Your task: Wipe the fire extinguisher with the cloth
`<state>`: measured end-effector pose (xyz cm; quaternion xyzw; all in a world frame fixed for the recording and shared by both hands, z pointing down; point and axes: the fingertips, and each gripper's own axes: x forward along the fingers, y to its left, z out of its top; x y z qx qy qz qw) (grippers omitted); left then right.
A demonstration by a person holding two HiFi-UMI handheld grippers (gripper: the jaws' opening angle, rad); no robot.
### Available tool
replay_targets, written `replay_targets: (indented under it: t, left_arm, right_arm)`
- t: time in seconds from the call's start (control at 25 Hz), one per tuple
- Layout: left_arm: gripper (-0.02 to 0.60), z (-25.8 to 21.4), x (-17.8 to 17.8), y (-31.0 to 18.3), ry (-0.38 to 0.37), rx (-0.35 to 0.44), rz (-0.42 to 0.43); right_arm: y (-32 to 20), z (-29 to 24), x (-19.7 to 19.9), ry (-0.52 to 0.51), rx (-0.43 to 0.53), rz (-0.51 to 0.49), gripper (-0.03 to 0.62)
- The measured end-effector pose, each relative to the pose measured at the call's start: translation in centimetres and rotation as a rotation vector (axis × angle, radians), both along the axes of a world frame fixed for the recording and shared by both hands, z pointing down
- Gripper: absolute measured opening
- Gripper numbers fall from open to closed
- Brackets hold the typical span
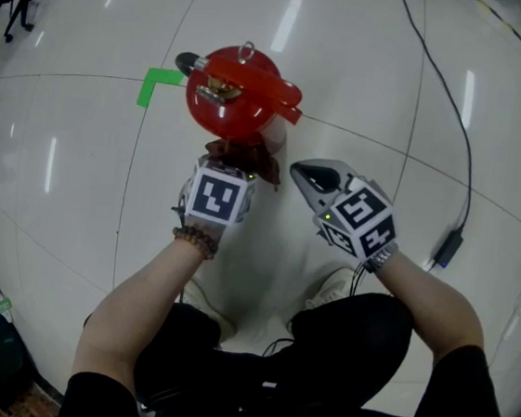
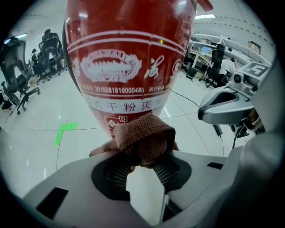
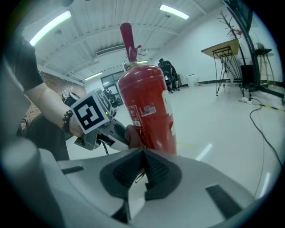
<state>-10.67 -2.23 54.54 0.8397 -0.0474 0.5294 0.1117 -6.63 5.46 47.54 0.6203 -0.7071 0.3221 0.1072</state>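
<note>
A glossy white floor [image 1: 372, 47] with thin seams mirrors the long ceiling lights [image 3: 49, 27]. An L-shaped piece of green tape [image 1: 159, 84] is stuck on it, and a black cable [image 1: 440, 88] trails across it. Black office chairs [image 2: 18, 82] stand at one side and desks [image 2: 200, 53] at another. A tall stand [image 3: 225, 49] with a tilted wooden top stands near a white wall.

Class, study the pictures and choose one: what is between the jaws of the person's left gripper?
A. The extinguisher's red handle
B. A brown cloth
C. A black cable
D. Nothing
B: in the left gripper view, the left gripper has its jaws closed on a bunched brown cloth, held to the extinguisher.
</note>
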Motion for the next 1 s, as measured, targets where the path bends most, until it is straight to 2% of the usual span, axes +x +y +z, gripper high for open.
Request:
replay_targets:
  t: [0.44,1.0]
  left_arm:
    - [0.137,4.7,-0.3,0.4,-0.031,0.017,-0.035]
    - [0.137,8.4,0.4,0.8,-0.061,0.045,-0.041]
  right_arm:
    - [0.4,0.3,0.4,0.001,-0.008,0.01,0.002]
    - [1.1,1.2,0.8,-0.004,-0.034,0.014,0.002]
